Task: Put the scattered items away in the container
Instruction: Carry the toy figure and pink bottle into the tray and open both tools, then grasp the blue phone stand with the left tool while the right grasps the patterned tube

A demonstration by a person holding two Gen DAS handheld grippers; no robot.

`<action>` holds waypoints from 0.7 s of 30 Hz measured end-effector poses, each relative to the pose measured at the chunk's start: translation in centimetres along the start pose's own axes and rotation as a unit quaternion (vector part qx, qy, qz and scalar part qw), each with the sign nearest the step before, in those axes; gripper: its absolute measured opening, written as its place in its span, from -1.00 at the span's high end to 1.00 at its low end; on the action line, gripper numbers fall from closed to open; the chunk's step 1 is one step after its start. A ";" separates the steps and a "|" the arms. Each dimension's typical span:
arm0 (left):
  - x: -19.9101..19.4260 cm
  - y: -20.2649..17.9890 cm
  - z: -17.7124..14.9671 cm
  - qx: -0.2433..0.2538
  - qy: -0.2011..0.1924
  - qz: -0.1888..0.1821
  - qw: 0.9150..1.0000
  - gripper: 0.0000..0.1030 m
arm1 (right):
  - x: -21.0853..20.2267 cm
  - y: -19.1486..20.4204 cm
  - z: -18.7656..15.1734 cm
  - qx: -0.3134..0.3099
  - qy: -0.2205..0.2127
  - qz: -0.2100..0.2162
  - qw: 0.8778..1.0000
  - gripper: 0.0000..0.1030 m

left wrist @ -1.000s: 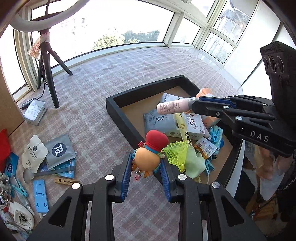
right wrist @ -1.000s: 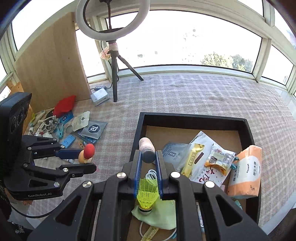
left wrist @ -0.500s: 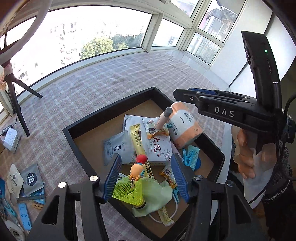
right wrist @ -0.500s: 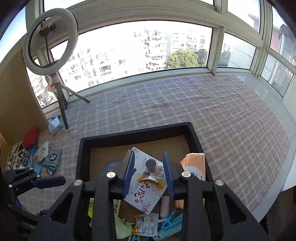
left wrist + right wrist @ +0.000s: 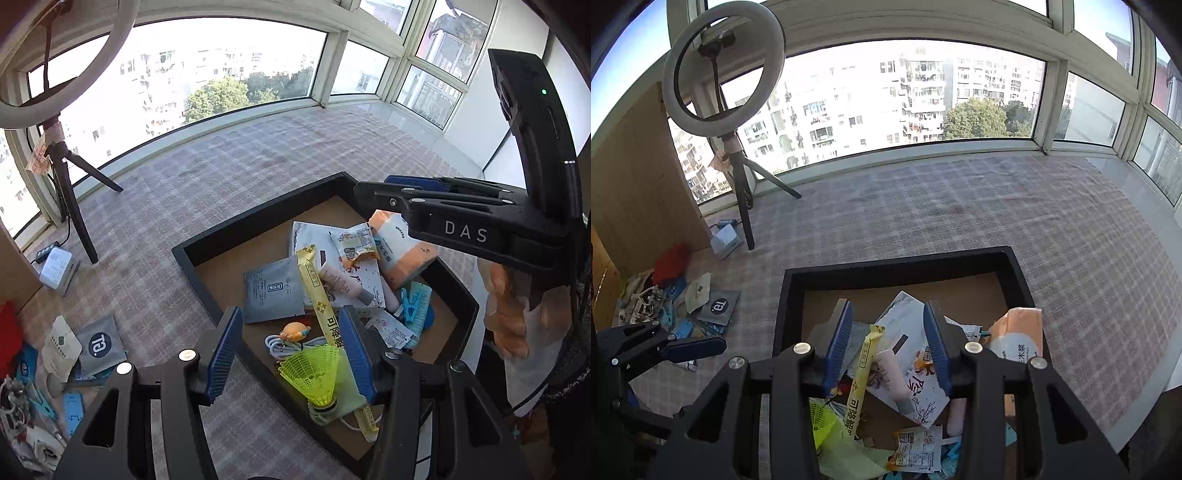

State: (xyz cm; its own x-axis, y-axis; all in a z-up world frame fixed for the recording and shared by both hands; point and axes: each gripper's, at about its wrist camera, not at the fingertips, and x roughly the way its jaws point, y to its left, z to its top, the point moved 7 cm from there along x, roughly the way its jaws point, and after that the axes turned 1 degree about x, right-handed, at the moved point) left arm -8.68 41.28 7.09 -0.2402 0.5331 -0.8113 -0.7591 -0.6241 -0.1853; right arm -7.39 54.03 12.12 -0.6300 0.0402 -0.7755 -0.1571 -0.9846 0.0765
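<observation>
The black tray [image 5: 192, 258] with a brown floor holds packets, a tissue pack, a yellow-green shuttlecock [image 5: 314, 373] and more. My left gripper [image 5: 290, 317] hovers over its near corner, jaws closing slightly with nothing between them. The orange doll toy [image 5: 293, 329] lies loose below it, on a white cable. My right gripper [image 5: 886, 310] stands open above the tray [image 5: 886, 264]. The pink tube [image 5: 890, 373] lies free beneath it on a white packet. Scattered items, among them a grey pouch [image 5: 99, 343], stay on the checked cloth to the left.
A ring light on a tripod [image 5: 738, 184] and a small white box [image 5: 57, 266] stand at the far left by the window. A wooden board [image 5: 635, 184] closes the left side. A person's hand [image 5: 506, 317] holds the right gripper beside the tray's right wall.
Both grippers opened over the tray. The left one let go of the doll toy and the right one the pink tube; both things now lie in the tray.
</observation>
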 end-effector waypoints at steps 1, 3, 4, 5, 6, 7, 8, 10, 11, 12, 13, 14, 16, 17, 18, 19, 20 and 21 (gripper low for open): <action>-0.1 0.5 -0.3 -0.004 0.001 0.004 1.000 0.01 | 0.1 0.4 -0.1 -0.003 0.001 0.002 1.000 0.23; -0.3 1.6 -1.0 -0.014 0.002 0.014 1.000 0.00 | 0.4 1.4 -0.3 -0.008 0.005 0.011 1.000 0.23; -0.3 2.3 -1.5 -0.018 0.004 0.021 1.000 -0.01 | 0.5 1.9 -0.5 -0.011 0.008 0.016 1.000 0.23; -0.4 3.0 -2.1 -0.022 0.007 0.029 0.999 -0.02 | 0.7 2.4 -0.7 -0.015 0.010 0.021 1.000 0.23; -0.4 3.8 -2.8 -0.027 0.011 0.036 0.999 -0.02 | 0.9 3.0 -0.9 -0.020 0.013 0.027 0.999 0.23; -0.5 4.7 -3.5 -0.035 0.015 0.041 0.998 -0.02 | 1.0 3.6 -1.1 -0.026 0.016 0.031 0.999 0.23; -0.6 5.6 -4.2 -0.046 0.018 0.045 0.998 -0.02 | 1.3 4.2 -1.4 -0.032 0.019 0.036 0.999 0.23; -0.9 7.7 -5.8 -0.069 0.026 0.055 0.996 -0.01 | 1.8 5.6 -1.9 -0.045 0.027 0.050 0.997 0.23; -1.1 8.9 -6.6 -0.080 0.030 0.062 0.994 -0.01 | 2.0 6.4 -2.2 -0.052 0.031 0.057 0.997 0.23; -1.3 10.0 -7.4 -0.091 0.034 0.071 0.993 0.00 | 2.2 7.2 -2.5 -0.060 0.034 0.063 0.996 0.23; -1.5 11.2 -8.1 -0.100 0.037 0.080 0.991 0.01 | 2.3 8.0 -2.8 -0.069 0.037 0.068 0.995 0.23; -1.7 12.2 -8.7 -0.108 0.039 0.090 0.989 0.01 | 2.5 8.9 -3.0 -0.077 0.039 0.073 0.994 0.23; -2.4 14.2 -9.9 -0.123 0.040 0.115 0.985 0.01 | 2.6 10.5 -3.4 -0.092 0.043 0.085 0.991 0.23; -2.7 15.1 -10.5 -0.129 0.040 0.123 0.983 0.01 | 2.8 11.3 -3.6 -0.099 0.045 0.093 0.990 0.23; -3.1 15.8 -10.9 -0.135 0.040 0.130 0.981 0.01 | 2.8 12.0 -3.8 -0.106 0.047 0.099 0.988 0.23; -3.4 16.4 -11.3 -0.141 0.040 0.135 0.980 0.01 | 2.9 12.8 -3.9 -0.113 0.050 0.104 0.987 0.23; -3.7 17.0 -11.7 -0.146 0.039 0.140 0.979 0.01 | 3.0 13.6 -4.1 -0.121 0.052 0.109 0.985 0.23; -4.0 17.6 -12.0 -0.151 0.039 0.144 0.977 0.01 | 3.1 14.3 -4.2 -0.128 0.054 0.114 0.984 0.24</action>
State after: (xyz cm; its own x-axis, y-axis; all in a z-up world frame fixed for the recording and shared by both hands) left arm -13.81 21.31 0.41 -0.3622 0.2732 -0.8912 -0.4517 -0.8878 -0.0886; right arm -8.34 39.38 8.19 -0.5401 -0.1913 -0.8196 0.1840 -0.9771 0.1069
